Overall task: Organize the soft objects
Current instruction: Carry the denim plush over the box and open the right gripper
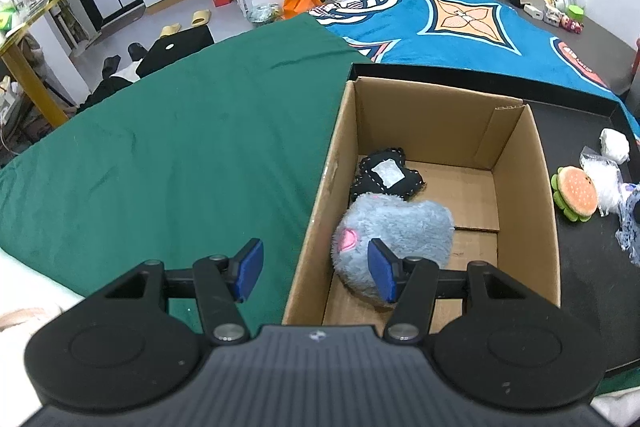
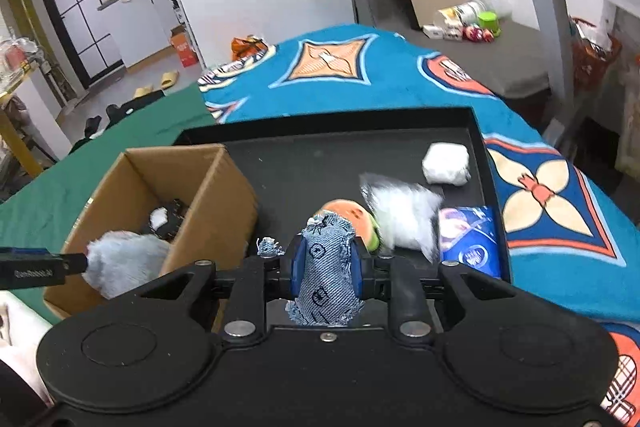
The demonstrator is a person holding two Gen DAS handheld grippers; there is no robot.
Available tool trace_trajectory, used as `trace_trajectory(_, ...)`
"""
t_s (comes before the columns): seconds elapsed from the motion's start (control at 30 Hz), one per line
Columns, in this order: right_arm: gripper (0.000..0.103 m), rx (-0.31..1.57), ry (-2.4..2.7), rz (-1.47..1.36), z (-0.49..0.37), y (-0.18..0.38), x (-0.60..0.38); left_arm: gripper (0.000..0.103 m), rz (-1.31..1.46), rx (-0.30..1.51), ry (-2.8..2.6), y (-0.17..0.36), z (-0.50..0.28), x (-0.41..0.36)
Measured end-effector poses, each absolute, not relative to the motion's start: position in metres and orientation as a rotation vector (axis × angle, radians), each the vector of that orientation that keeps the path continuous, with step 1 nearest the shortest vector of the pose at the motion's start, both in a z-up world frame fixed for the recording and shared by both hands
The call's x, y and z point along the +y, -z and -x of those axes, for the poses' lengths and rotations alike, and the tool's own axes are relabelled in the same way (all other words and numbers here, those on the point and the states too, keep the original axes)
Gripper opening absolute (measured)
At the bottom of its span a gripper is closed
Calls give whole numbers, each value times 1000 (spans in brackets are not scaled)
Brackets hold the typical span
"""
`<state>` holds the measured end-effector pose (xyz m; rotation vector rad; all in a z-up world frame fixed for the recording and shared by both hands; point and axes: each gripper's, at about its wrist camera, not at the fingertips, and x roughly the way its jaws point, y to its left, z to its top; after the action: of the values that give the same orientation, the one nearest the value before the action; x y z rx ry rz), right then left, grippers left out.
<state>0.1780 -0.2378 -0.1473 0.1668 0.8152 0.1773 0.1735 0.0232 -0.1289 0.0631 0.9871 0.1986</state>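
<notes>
A cardboard box point(image 1: 528, 163) stands on the black tray point(image 1: 576, 131). Inside lie a grey fluffy plush point(image 1: 404, 227) and a black stitched fabric piece point(image 1: 384, 175). My left gripper point(image 1: 316, 269) is open and empty, hovering over the box's near left wall. My right gripper point(image 2: 326, 265) is shut on a piece of denim cloth point(image 2: 326, 275), held above the tray beside the box point(image 2: 216, 195). A plush burger point(image 2: 352, 217), a white plastic bag of stuffing point(image 2: 404, 223) and a white bundle point(image 2: 446, 163) lie on the tray point(image 2: 304, 163).
A blue packet point(image 2: 472, 243) lies on the tray's right part. The tray rests on a bed with a green cloth point(image 1: 180, 131) on the left and a blue patterned blanket point(image 2: 400, 79). Jars and small items point(image 2: 468, 21) sit on a far ledge.
</notes>
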Motion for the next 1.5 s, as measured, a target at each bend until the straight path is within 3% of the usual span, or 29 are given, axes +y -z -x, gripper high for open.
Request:
trace_trajectory(0.43, 23, 737, -228, -141, -183, 114, -196, 55, 38, 1003, -187, 133, -173, 46)
trace_trajectory(0.6, 24, 719, -260, -121, -185, 104, -176, 50, 37, 1031, -166, 140, -176, 47)
trace_trajectory(0.7, 24, 718, -277, -110, -187, 101, -166, 35, 44, 1039, -156, 142, -175, 49)
trace_trajectory(0.77, 24, 718, -287, -100, -188, 101, -158, 16, 49, 1038, -158, 143, -174, 51)
trace_trajectory(0.83, 24, 719, -294, -90, -189, 101, -151, 12, 70, 1030, -145, 141, -173, 54)
trace_trajectory(1.1, 26, 720, -314, -58, -195, 101, -131, 11, 117, 995, -159, 133, -164, 63)
trace_trajectory(1.2, 30, 707, -322, -62, -198, 99, -125, 12, 110, 1021, -166, 136, -167, 62)
trace_trajectory(1.3, 46, 694, -325, -78, -203, 98, -122, 15, 104, 1036, -178, 138, -170, 62)
trace_trajectory(1.5, 48, 696, -308, -100, -204, 98, -129, 18, 117, 1036, -185, 137, -170, 65)
